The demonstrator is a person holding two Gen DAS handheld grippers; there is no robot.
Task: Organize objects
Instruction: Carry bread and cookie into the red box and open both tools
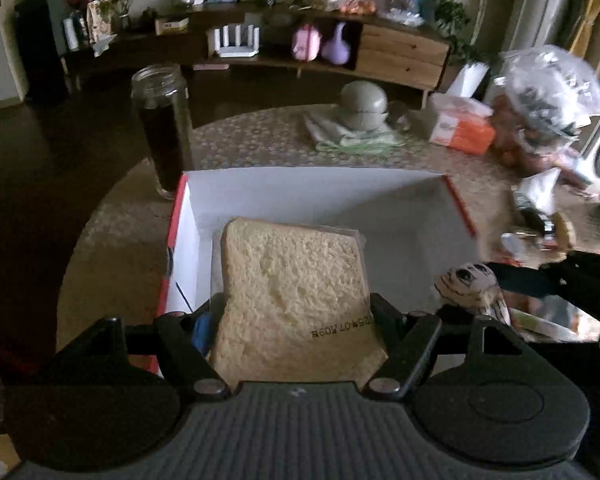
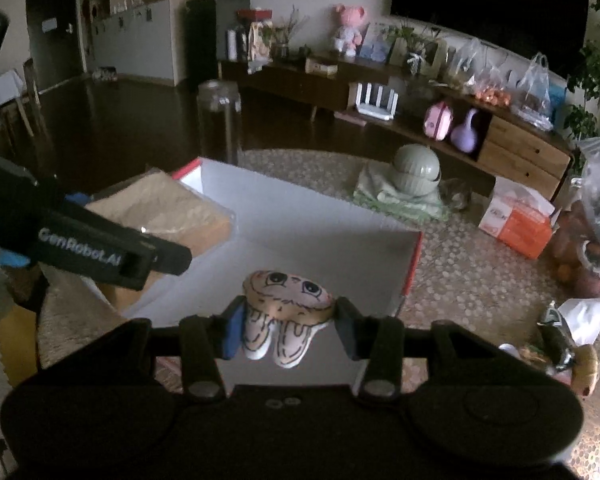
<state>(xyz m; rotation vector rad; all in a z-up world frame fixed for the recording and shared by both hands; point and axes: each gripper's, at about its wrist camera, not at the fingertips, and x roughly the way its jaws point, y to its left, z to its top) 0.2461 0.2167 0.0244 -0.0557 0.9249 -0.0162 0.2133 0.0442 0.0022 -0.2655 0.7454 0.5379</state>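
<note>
The likeliest slip, I'd say, is the two loads fouling each other; both grippers hang over the same white box with its red outer sides, close together, so a careless release could drop the toy onto the bread, or catch the near wall of the box; the slippery clear wrapper could also slide out early. The left gripper is clamped across the wrapped slice of bread, tilted steeply down, the slice hanging over the left part of the box. The right gripper is closed on a small plush peanut with a drawn face, angled down over the box's right part, nothing yet lying inside; a glass jar of dark liquid stands just beyond the far left corner.
</note>
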